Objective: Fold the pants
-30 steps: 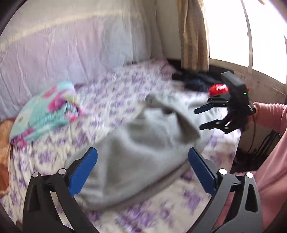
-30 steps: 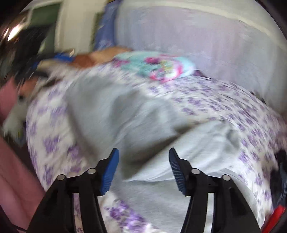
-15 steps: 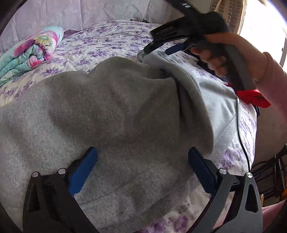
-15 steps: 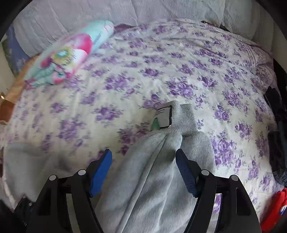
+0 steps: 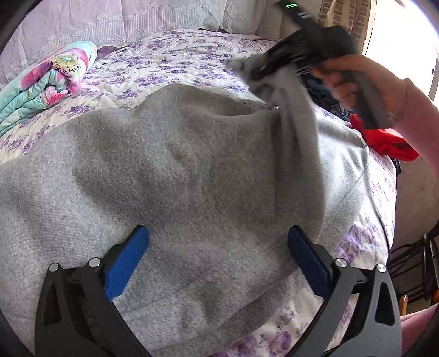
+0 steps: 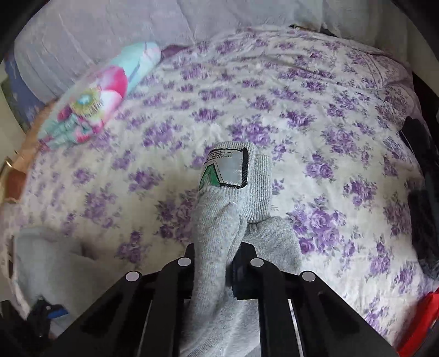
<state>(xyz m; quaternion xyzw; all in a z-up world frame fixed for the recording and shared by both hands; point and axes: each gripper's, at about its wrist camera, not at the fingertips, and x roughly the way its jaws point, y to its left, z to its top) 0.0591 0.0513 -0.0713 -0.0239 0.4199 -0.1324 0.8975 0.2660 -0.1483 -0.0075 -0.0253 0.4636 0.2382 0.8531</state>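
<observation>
Grey pants (image 5: 178, 164) lie spread over the purple-flowered bed (image 5: 178, 63). My left gripper (image 5: 218, 233) hovers just above the broad grey cloth, jaws wide open, nothing pinched between its blue pads (image 5: 129, 258). In the left wrist view my right gripper (image 5: 263, 71), held by a hand (image 5: 356, 79) in a pink sleeve, lifts one end of the pants at the far right. In the right wrist view the right gripper (image 6: 216, 255) is closing, its jaws pressed on the bunched grey cloth. The ribbed cuff (image 6: 255, 178) with a sewn label (image 6: 227, 170) sticks out beyond the fingers.
A folded floral blanket (image 5: 46, 82) (image 6: 93, 101) lies at the far left of the bed. Red cloth (image 5: 384, 140) (image 6: 419, 324) and dark clothes (image 6: 422, 206) sit along the right edge. A pale draped wall (image 5: 137, 16) backs the bed. Bare sheet shows beyond the pants.
The right gripper's jaws went from wide open around the cuff to closed on it, and the cloth end rose. The left gripper came down over the pants, then held still.
</observation>
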